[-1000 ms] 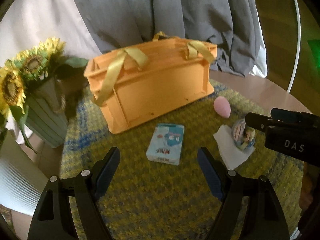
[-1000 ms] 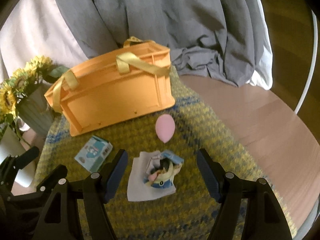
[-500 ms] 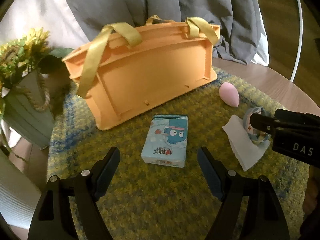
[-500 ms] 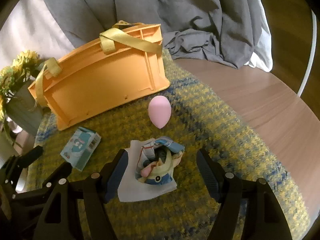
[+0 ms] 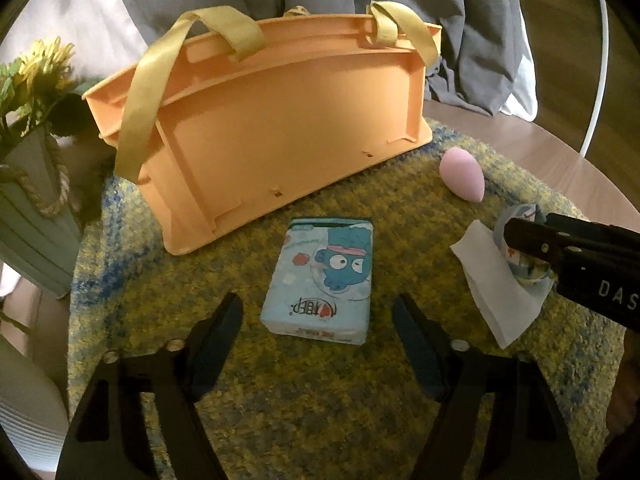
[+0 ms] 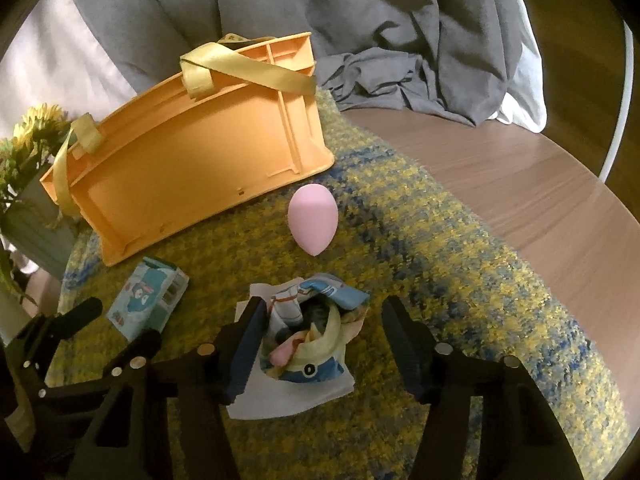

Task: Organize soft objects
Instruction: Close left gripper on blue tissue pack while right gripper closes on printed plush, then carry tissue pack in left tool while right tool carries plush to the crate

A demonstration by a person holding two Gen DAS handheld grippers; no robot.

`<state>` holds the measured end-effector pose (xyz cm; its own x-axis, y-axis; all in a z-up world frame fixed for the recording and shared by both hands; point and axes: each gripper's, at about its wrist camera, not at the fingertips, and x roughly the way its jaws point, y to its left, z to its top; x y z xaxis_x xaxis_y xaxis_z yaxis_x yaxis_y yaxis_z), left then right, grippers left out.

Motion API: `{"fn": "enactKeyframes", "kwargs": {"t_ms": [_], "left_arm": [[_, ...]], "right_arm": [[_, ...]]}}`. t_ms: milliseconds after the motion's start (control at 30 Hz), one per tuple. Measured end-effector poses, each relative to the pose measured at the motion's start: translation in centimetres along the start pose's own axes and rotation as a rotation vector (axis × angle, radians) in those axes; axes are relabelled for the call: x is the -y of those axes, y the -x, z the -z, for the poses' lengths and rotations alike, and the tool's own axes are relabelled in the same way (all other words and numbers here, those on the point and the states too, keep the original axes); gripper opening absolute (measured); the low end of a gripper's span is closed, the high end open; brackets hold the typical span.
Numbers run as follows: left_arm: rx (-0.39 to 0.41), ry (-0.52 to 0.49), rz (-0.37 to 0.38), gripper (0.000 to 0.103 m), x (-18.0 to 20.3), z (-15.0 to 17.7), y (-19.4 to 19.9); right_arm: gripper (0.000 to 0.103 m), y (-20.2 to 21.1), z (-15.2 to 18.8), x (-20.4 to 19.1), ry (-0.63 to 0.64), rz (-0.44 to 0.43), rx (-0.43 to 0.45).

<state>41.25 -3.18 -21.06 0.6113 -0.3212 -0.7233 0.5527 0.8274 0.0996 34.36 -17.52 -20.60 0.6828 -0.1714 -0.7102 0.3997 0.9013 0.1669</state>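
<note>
Both grippers have come down closer over the last second; the left gripper (image 5: 316,316), jaws apart, now frames the tissue pack (image 5: 322,276), and the right gripper (image 6: 324,320), jaws apart, straddles the cloth bundle (image 6: 312,332) on the mat (image 6: 420,240); grasps look imminent; sponge (image 6: 313,218) lies before the crate (image 6: 192,148); "DAS" shows on the right gripper

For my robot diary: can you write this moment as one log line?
left tongs: open, at tissue pack | right tongs: open, around crumpled cloth | pink sponge: on mat | orange basket: behind
</note>
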Motion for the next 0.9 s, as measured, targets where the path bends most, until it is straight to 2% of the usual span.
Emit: {"fn": "enactKeyframes", "kwargs": {"t_ms": [67, 367, 433, 900], "left_arm": [[-0.012, 0.002, -0.003, 0.053, 0.0, 0.0, -0.2], [-0.012, 0.026, -0.017, 0.053, 0.3, 0.4, 0.5], [-0.009, 0.033, -0.020, 0.053, 0.4, 0.4, 0.8], [0.040, 0.095, -0.050, 0.052, 0.6, -0.1, 4.0]], "right_arm": [[0.053, 0.0, 0.1, 0.0, 0.004, -0.008, -0.003], [0.042, 0.0, 0.2, -0.2, 0.022, -0.024, -0.004], [0.034, 0.1, 0.2, -0.3, 0.038, -0.031, -0.002], [0.030, 1.5, -0.3, 0.0, 0.083, -0.075, 0.025]]}}
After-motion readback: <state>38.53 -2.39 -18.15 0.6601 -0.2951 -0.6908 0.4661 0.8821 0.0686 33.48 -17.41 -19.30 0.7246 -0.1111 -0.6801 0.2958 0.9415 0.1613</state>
